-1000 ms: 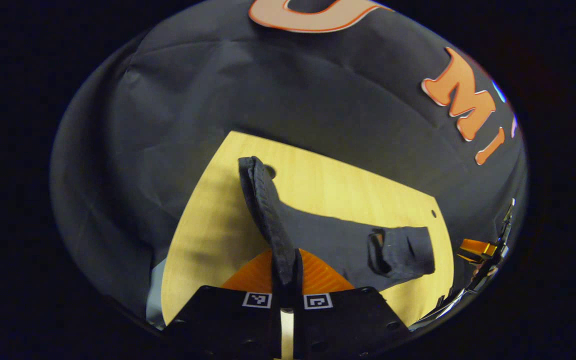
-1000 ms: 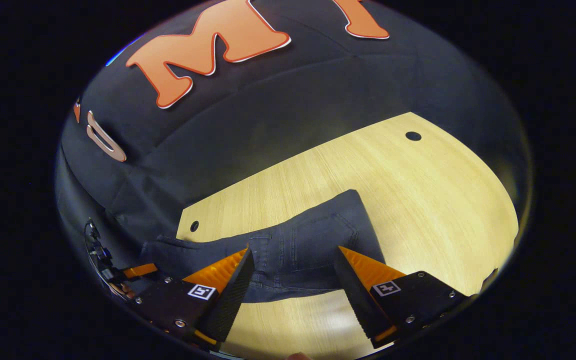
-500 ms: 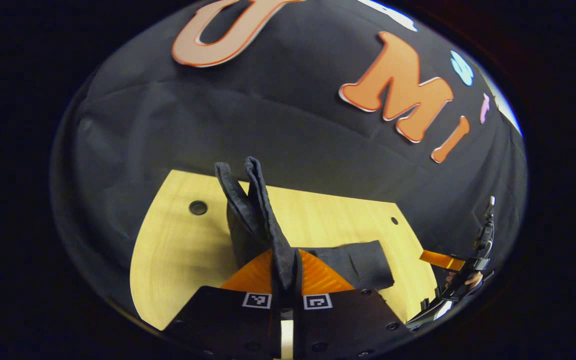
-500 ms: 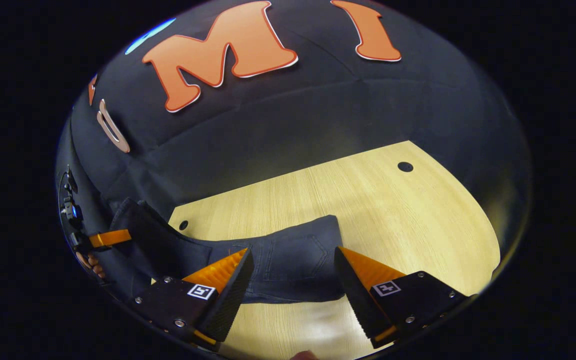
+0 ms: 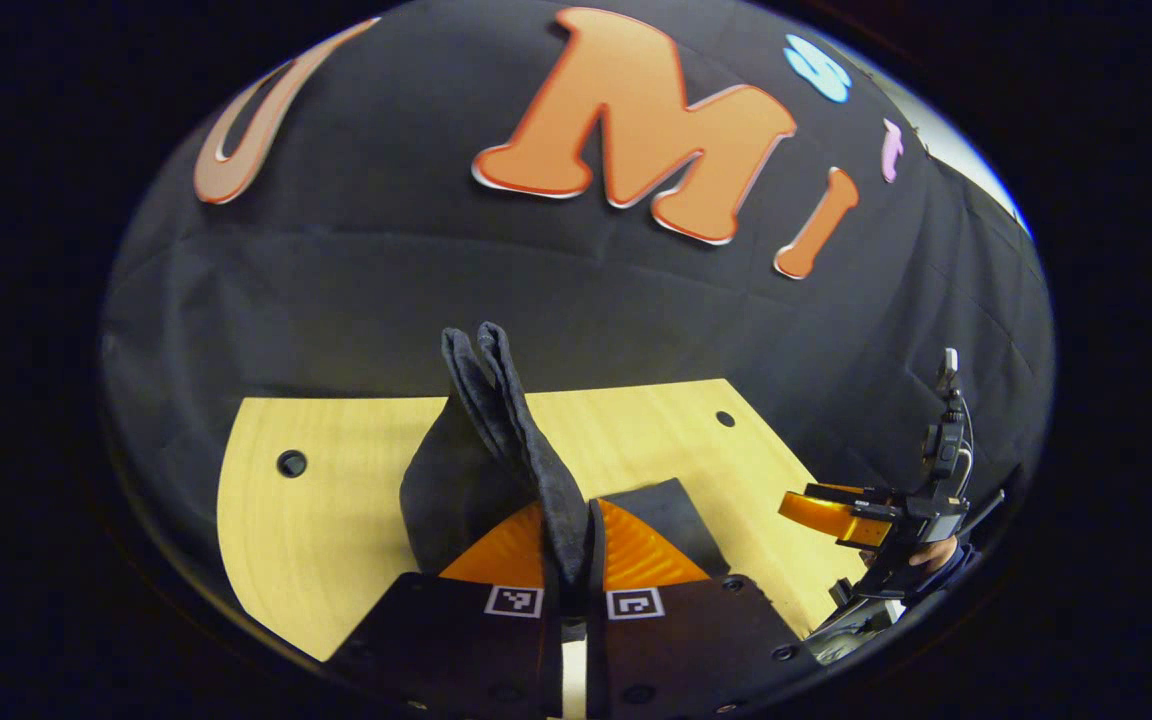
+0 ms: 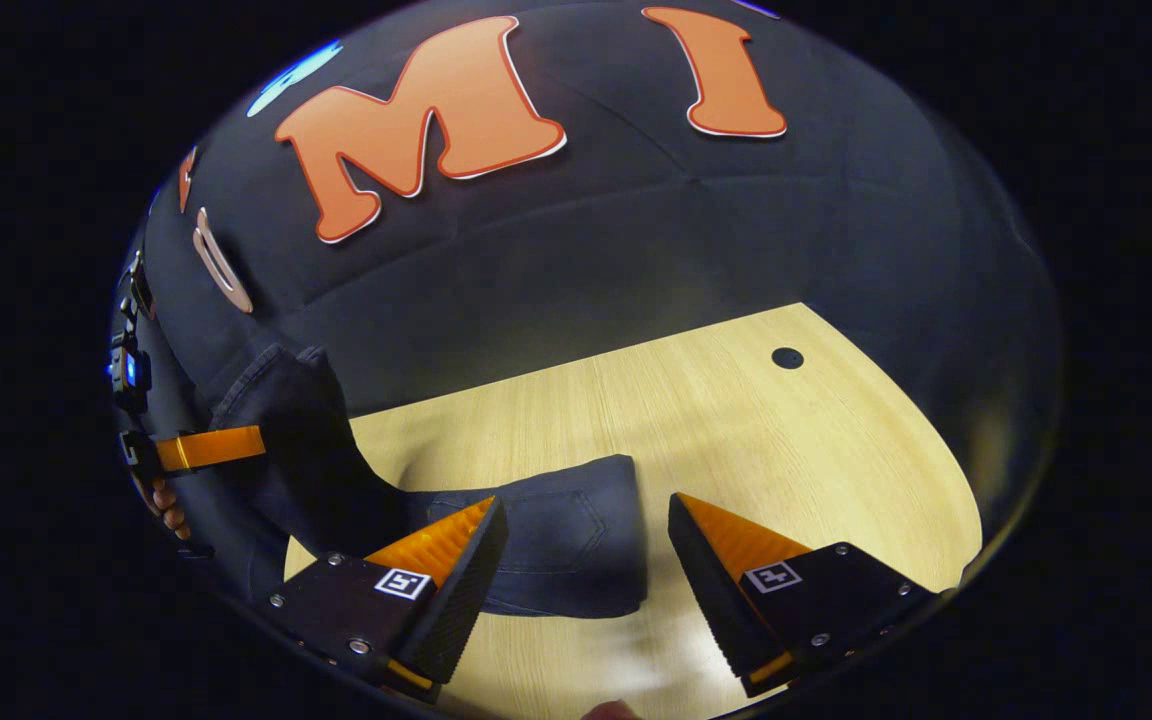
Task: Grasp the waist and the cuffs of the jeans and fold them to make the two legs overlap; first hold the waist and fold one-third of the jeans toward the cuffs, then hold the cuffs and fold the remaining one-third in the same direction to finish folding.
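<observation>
In the left gripper view we see our left gripper (image 5: 570, 560) pressed together on the cuffs (image 5: 481, 365) of the dark jeans (image 5: 456, 480) — both fingers pinch the doubled denim, and the two cuff edges stand up side by side above the fingertips. From the pinch the cloth drops to the light wooden desk (image 5: 326, 520), where more of it lies flat just to the right of the fingers. Farther off at the right edge of this view the right gripper (image 5: 831, 510) hangs beside the desk, with a bit of the hand (image 5: 926, 553) that holds it.

In the right gripper view our right gripper (image 6: 586, 545) is spread wide, its two fingers well apart and gripping nothing. It hovers over the waist end of the jeans (image 6: 556, 545), which lies flat on the desk (image 6: 786, 450) between and just beyond the fingers — a back pocket (image 6: 566, 520) faces up. To the left the denim rises off the desk in a steep fold towards the left gripper (image 6: 211, 447), which holds the cuff end aloft near the left edge of this view; fingers of the holding hand (image 6: 164, 505) show below it.

The desk has small round holes (image 6: 787, 357) near its far corners.
</observation>
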A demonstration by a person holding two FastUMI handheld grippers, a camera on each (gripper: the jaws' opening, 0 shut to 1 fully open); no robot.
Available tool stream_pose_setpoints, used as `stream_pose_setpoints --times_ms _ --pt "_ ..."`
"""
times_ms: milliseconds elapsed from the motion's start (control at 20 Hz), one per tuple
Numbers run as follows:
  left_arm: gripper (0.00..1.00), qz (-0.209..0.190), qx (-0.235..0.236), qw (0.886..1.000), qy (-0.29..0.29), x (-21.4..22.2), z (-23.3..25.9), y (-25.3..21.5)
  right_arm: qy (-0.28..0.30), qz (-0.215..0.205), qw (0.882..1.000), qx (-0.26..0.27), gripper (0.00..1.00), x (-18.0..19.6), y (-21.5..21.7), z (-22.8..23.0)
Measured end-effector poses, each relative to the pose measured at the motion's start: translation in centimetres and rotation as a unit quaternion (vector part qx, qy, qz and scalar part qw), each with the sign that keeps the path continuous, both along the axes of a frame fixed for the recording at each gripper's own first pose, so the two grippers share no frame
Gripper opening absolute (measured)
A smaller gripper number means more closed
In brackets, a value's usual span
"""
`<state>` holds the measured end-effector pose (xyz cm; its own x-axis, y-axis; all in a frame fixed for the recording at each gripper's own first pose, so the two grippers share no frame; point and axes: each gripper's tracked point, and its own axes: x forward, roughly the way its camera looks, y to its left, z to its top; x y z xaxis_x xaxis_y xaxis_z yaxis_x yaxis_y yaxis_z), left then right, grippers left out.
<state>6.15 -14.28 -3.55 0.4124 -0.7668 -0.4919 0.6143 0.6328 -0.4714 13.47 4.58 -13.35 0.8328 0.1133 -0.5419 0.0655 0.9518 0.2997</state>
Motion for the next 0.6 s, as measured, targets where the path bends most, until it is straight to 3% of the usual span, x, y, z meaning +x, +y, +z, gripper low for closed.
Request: stream_pose_setpoints --times_ms 350,600 --pt "0.09 -0.072 0.014 0.997 -0.022 -4.0 1.1 -9.6 0.001 -0.002 1.000 -0.010 0.98 0.4 -3.3 -0.8" --pt "0.09 -0.103 0.040 0.994 -0.009 -6.2 -0.9 -13.6 0.003 -0.008 1.000 -0.007 0.98 0.4 -5.5 -1.3"
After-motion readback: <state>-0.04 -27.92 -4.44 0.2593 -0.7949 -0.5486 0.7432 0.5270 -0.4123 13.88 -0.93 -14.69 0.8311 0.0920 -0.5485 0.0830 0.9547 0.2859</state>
